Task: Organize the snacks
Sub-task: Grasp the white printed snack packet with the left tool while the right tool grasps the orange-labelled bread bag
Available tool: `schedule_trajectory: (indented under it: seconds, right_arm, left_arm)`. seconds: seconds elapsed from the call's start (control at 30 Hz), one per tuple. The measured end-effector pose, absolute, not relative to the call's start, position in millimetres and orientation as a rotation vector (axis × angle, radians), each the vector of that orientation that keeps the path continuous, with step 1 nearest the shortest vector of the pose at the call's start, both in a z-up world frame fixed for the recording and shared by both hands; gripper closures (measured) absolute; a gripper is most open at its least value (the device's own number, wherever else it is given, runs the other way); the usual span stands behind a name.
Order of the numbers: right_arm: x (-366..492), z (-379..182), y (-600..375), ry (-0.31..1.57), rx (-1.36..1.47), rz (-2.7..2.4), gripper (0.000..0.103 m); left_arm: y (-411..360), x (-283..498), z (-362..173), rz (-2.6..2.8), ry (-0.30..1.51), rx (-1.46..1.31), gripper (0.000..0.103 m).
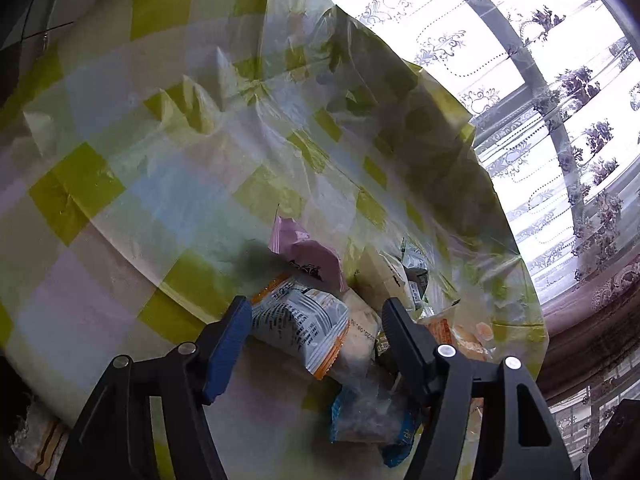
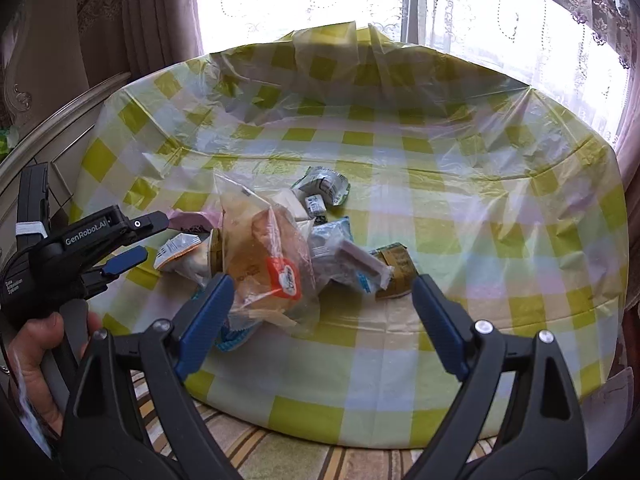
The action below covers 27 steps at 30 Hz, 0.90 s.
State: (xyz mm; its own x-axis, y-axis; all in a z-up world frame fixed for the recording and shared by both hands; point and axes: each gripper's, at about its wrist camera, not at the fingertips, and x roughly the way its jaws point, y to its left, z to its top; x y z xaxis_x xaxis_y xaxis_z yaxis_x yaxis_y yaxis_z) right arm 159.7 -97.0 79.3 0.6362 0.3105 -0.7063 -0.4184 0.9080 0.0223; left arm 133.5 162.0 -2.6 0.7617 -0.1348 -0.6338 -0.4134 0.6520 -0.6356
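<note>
Your snacks sit in one loose heap on the round table under its yellow-and-white checked plastic cloth (image 2: 440,216), somewhat left of the table's middle and nearer you than the window. Topmost from the right wrist view is the clear plastic bag of golden bread with a red-and-white label (image 2: 264,264); its long axis runs from the far left down toward you, the labelled end nearest. Just right of it lies a blue-and-clear packet (image 2: 344,256), slanting toward the near right, and beyond that a small olive-green carton (image 2: 394,266) lies flat, touching the packet's edge. At the far side of the heap a small silver-and-green pouch (image 2: 324,186) lies on its side. Your right gripper (image 2: 320,312) hangs over the near edge of the heap with its blue-padded jaws spread wide, the bread bag partly between them but not touching either pad (nothing is held). Your left gripper (image 2: 140,240) comes in from the left, your hand (image 2: 36,344) showing below it; its jaws are partly apart and empty. Through its own camera the left gripper (image 1: 316,316) frames a white-and-orange printed wrapper (image 1: 304,320), which lies slantwise, its long axis running from far left to near right. A pale pink packet (image 1: 308,252) stands tilted just behind it, and a blue-edged clear packet (image 1: 372,416) lies nearer the fingers.
</note>
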Motion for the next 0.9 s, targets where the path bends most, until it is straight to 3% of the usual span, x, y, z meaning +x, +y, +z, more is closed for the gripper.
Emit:
schedule_trajectory:
  seconds: [0.23,0.47,0.57,0.6,0.7,0.9]
  right_arm:
    - [175,63,-65,0.791,-0.218,0.432,0.011]
    - [189,47,-50,0.832,-0.241,0.434,0.013]
    - [194,40,-48,0.856,-0.242,0.429,0.029]
    - [196,37,-49,0.873,-0.237,0.435,0.039]
    - [198,29,-50,0.904,-0.236,0.429,0.049]
    - [195,31,-54,0.905,-0.229,0.418,0.055]
  left_arm:
    - [157,145,-15,0.198,0.766,-0.804,0.036]
    - [147,153,-12,0.216,0.791,-0.699,0.051]
    - [144,155,-11,0.208,0.792,-0.679,0.062]
    - [142,155,-11,0.208,0.796,-0.664,0.063]
    - [138,155,-8,0.210,0.794,-0.636,0.067]
    - [136,151,-6,0.211,0.786,-0.619,0.071]
